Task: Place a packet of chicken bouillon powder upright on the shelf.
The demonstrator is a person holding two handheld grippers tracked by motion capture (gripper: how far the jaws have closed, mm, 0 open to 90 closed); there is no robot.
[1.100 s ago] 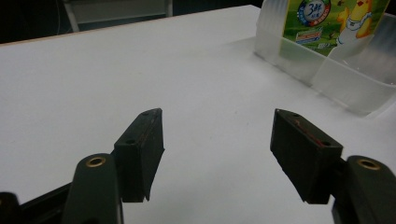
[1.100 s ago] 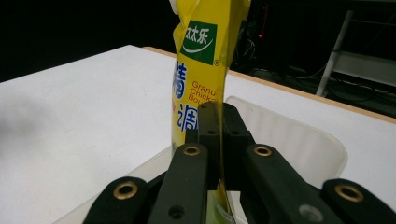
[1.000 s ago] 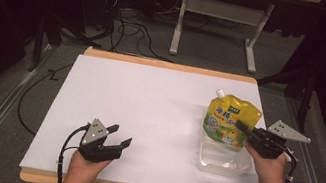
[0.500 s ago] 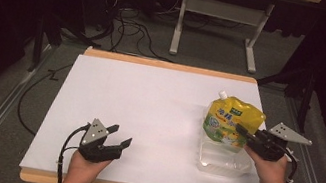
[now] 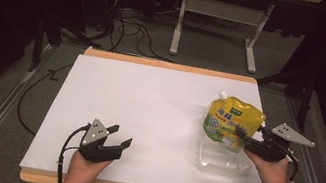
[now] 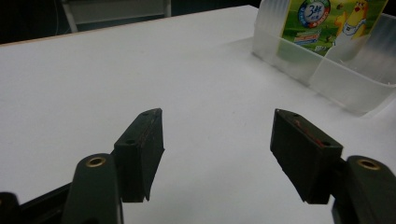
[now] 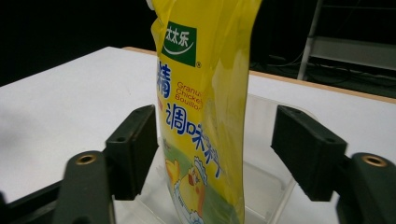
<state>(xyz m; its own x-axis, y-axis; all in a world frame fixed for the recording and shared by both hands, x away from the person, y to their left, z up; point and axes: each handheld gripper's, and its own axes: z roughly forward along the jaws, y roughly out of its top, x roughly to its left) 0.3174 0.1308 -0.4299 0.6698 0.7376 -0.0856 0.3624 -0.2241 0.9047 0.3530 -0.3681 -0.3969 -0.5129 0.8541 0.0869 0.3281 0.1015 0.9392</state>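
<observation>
Right hand-held gripper has just been opening: a second ago it was clamped on the yellow pouch, now the jaws stand apart with the pouch between them, and the pads look clear of the film in the right gripper view. Both hands sit where they were, and the pouch looks no different in place.

Near to far, as we see it:
- Left hand-held gripper rests on the white surface near the front edge, jaws wide apart, nothing between them. Idle.
- Clear plastic tray sits on the right side of the surface, with the right hand-held gripper at its right.
- Pouch stands upright in the tray, spout corner at top left in the high view, leaning a little away from us. Whether it rests against the tray wall we can't tell.
- Beyond the surface: cables and a table frame on the floor.

Handling, our read:
- Soft film pouch, granular fill, so it should sag and shift under a pinch. Glossy film, likely slippery.
- Not fragile, moderate weight, bulk low down.
- We'd take it across the flat faces above the fill, near the top seam, or by the stiffer spout corner.
- Tray is light and stiff and could slide if nudged.
</observation>
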